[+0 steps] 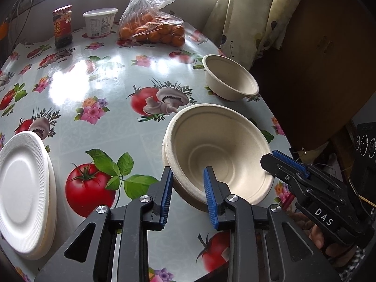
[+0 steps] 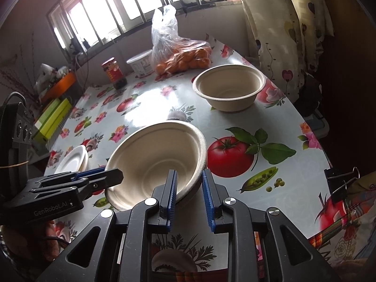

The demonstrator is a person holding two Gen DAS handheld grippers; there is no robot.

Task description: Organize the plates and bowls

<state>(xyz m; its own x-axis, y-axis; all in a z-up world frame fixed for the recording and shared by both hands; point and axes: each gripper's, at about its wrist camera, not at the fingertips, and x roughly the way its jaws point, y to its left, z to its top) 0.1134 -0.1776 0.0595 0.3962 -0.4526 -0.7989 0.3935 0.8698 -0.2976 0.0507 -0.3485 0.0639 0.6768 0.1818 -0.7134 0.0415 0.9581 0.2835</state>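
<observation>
A beige paper bowl (image 1: 211, 141) (image 2: 155, 155) sits tilted near the table's front edge, and a second rim shows under it on the left, as if two are nested. My left gripper (image 1: 188, 175) (image 2: 110, 176) straddles its near rim, one pad outside and one inside, and looks loose on the wall. My right gripper (image 2: 189, 176) (image 1: 279, 162) is shut on the rim at the opposite side. Another beige bowl (image 1: 232, 80) (image 2: 230, 87) stands upright farther back by the table's right edge. A stack of white foam plates (image 1: 21, 188) (image 2: 72, 159) lies at the left.
At the back of the table stand a bag of oranges (image 1: 152, 30) (image 2: 185, 56), a white tub (image 1: 99, 21) and a red-labelled jar (image 1: 62, 25). A curtain (image 2: 293, 35) hangs past the right edge. A binder clip (image 2: 340, 181) grips the tablecloth at the front right.
</observation>
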